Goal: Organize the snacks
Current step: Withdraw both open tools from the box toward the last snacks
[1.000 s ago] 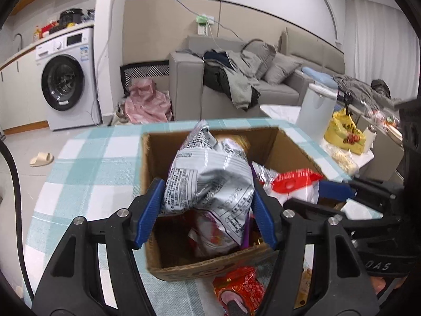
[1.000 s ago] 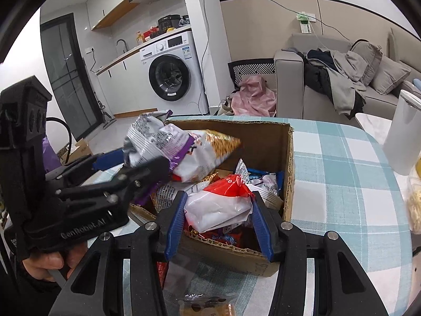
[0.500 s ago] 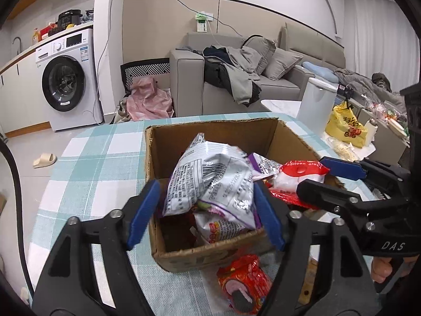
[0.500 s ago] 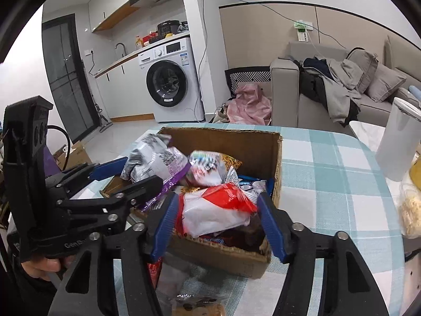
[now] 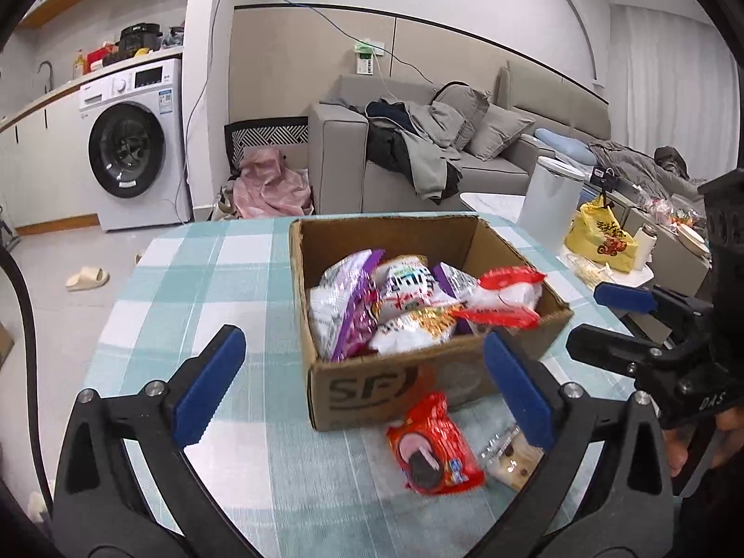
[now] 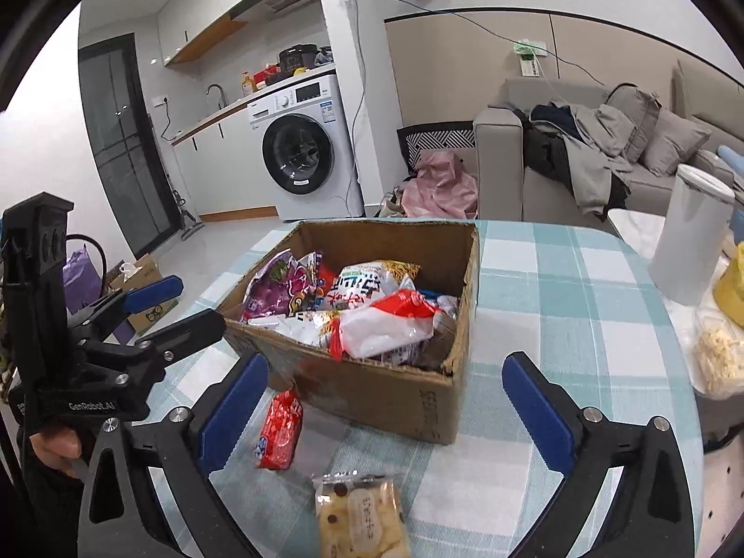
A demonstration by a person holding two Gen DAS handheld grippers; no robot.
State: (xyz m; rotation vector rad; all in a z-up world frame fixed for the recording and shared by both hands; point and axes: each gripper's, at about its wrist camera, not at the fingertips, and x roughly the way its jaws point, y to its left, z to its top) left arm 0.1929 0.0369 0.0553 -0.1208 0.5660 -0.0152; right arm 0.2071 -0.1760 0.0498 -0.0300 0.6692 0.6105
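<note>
With both my left gripper [image 5: 362, 393] and right gripper [image 6: 379, 411] spread wide and empty before the full box [image 5: 372, 383], the red packet [image 5: 435, 444] lies on the tablecloth [image 5: 186, 288] just below my left jaws, long axis pointing boxward, while the biscuit bag [image 6: 360, 516] sits nearer my right.
</note>
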